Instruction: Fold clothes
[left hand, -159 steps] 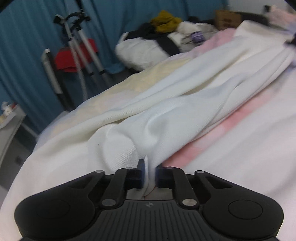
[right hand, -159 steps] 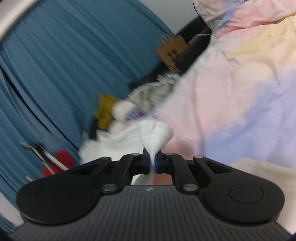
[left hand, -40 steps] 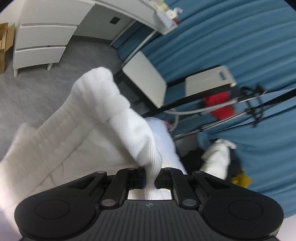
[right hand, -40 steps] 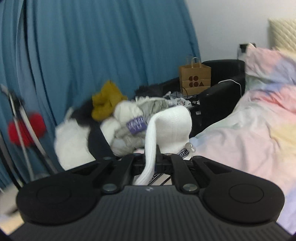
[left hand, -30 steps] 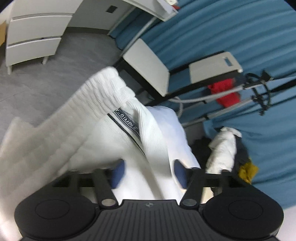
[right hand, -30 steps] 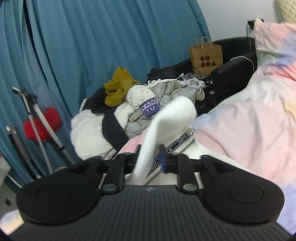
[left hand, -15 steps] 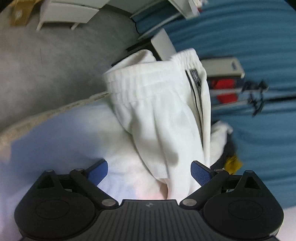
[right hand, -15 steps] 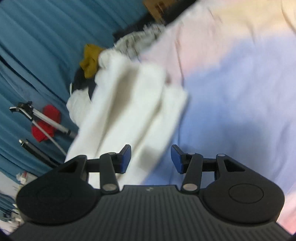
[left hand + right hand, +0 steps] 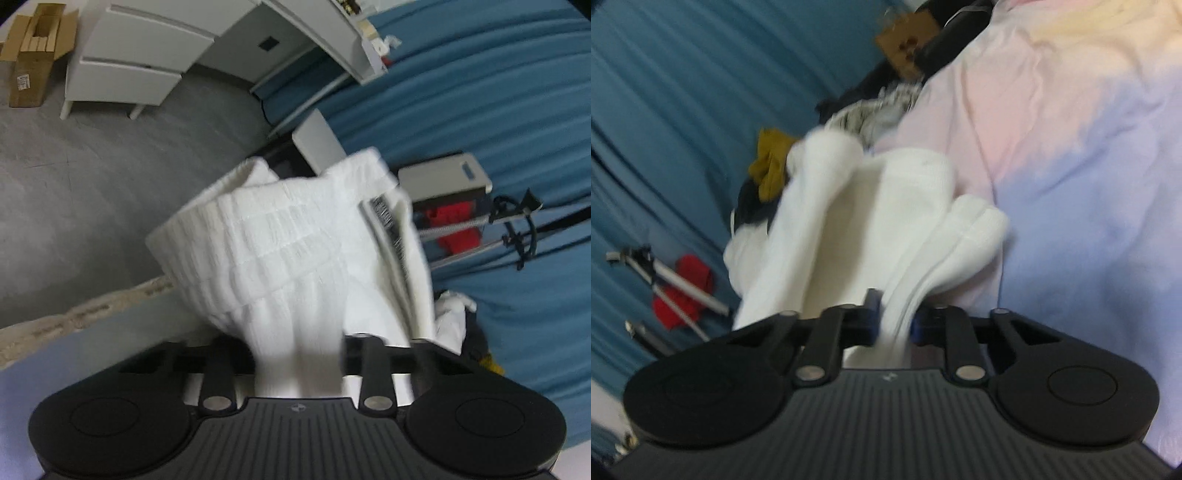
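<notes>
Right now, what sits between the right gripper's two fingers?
A bunched fold of the white garment, with the right gripper closing on it; the right wrist view shows it.

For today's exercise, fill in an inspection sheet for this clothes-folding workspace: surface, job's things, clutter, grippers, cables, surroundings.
Surface: pastel bedspread, creased, bare beside the garment.
Job's things: white garment, bunched, ribbed waistband up; its other end reaches the right gripper.
Clutter: clothes pile at the bed's far end; paper bag.
Grippers: left gripper and right gripper both closing, white fabric between the jaws.
Cables: nothing seen.
Surroundings: blue curtain, tripod, white drawer unit, cardboard box, grey floor.
</notes>
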`<state>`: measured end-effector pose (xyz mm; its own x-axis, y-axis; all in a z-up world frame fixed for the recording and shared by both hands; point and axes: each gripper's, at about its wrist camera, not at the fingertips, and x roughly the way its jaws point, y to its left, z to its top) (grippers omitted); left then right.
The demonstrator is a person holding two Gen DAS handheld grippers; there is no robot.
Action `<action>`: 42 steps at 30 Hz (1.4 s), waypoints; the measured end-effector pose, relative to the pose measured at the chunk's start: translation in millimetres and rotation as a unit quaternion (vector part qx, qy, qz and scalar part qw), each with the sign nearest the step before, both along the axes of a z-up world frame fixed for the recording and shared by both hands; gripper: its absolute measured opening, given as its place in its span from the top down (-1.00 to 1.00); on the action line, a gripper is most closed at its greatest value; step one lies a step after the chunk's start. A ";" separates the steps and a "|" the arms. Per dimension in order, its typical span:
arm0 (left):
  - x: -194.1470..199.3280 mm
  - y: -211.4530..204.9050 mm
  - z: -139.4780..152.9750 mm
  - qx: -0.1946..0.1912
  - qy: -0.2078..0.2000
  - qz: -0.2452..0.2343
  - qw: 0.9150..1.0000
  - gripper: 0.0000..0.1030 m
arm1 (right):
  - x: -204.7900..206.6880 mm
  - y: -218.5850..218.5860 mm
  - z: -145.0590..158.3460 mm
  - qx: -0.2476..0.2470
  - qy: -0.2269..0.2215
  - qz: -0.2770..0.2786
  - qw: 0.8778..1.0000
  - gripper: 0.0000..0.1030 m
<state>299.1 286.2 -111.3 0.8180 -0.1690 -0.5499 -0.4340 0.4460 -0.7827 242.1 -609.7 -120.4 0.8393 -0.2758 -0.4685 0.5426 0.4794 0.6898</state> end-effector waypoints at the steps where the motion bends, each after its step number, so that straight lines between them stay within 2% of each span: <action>1: -3.6 2.4 7.3 -0.006 -0.015 0.003 1.000 0.73 | -3.4 3.3 6.0 -0.010 0.002 -0.002 1.000 0.77; 5: -23.5 3.4 50.5 0.000 -0.083 -0.005 0.997 0.79 | -27.0 19.0 34.8 -0.034 -0.010 -0.004 0.999 0.79; 8: -46.5 -2.7 83.2 0.007 -0.107 -0.009 0.994 0.80 | -58.7 23.5 51.6 -0.030 -0.020 -0.009 0.999 0.80; 10: -55.7 -6.8 101.2 0.016 -0.109 -0.015 0.994 0.80 | -83.8 18.3 55.5 -0.011 -0.029 -0.020 0.999 0.80; 13: -86.3 -1.8 111.6 0.029 -0.094 -0.021 0.995 0.80 | -128.1 14.1 51.1 0.020 -0.024 -0.033 0.999 0.80; 18: -150.0 22.7 97.2 0.020 -0.033 -0.022 0.999 0.80 | -193.7 24.8 35.0 0.044 0.036 -0.027 0.998 0.80; 20: -166.9 27.3 86.5 0.044 -0.008 -0.031 0.998 0.79 | -214.8 28.6 27.2 0.060 0.061 -0.024 0.996 0.80; 23: -178.9 34.8 61.5 0.066 0.020 -0.046 0.997 0.77 | -229.4 25.9 7.8 0.115 0.078 -0.020 0.990 0.78; 26: -193.4 38.7 38.6 0.063 0.028 -0.051 0.996 0.53 | -243.5 24.1 -5.5 0.158 0.055 -0.026 0.986 0.70; 28: -204.5 36.6 30.8 0.062 0.032 -0.060 0.996 0.24 | -254.6 26.6 -7.6 0.182 0.040 -0.036 0.982 0.67; 30: -215.6 31.9 27.9 0.070 0.034 -0.074 0.994 0.07 | -265.4 30.4 -5.8 0.201 0.027 -0.047 0.978 0.67; 32: -226.0 23.8 32.6 0.098 0.032 -0.101 0.990 -0.08 | -273.4 36.1 3.4 0.202 0.019 -0.051 0.978 0.67; 34: -234.1 10.4 42.2 0.140 0.032 -0.133 0.981 -0.20 | -280.0 43.0 15.1 0.191 0.022 -0.055 0.980 0.67; 37: -247.3 -15.9 62.4 0.203 0.034 -0.171 0.963 -0.25 | -287.6 49.9 28.4 0.170 0.016 -0.063 0.983 0.67; 39: -259.6 -33.6 76.1 0.229 0.030 -0.187 0.955 -0.26 | -292.4 54.0 36.4 0.156 0.010 -0.068 0.985 0.67; 42: -267.7 -61.4 96.1 0.247 0.016 -0.209 0.946 -0.25 | -293.4 58.1 45.8 0.136 0.005 -0.063 0.989 0.66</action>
<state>31.4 224.8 -15.2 0.7181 -0.1907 -0.6694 -0.1583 0.8918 -0.4238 -51.3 -551.6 -74.6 0.8014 -0.2409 -0.5475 0.5934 0.2051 0.7784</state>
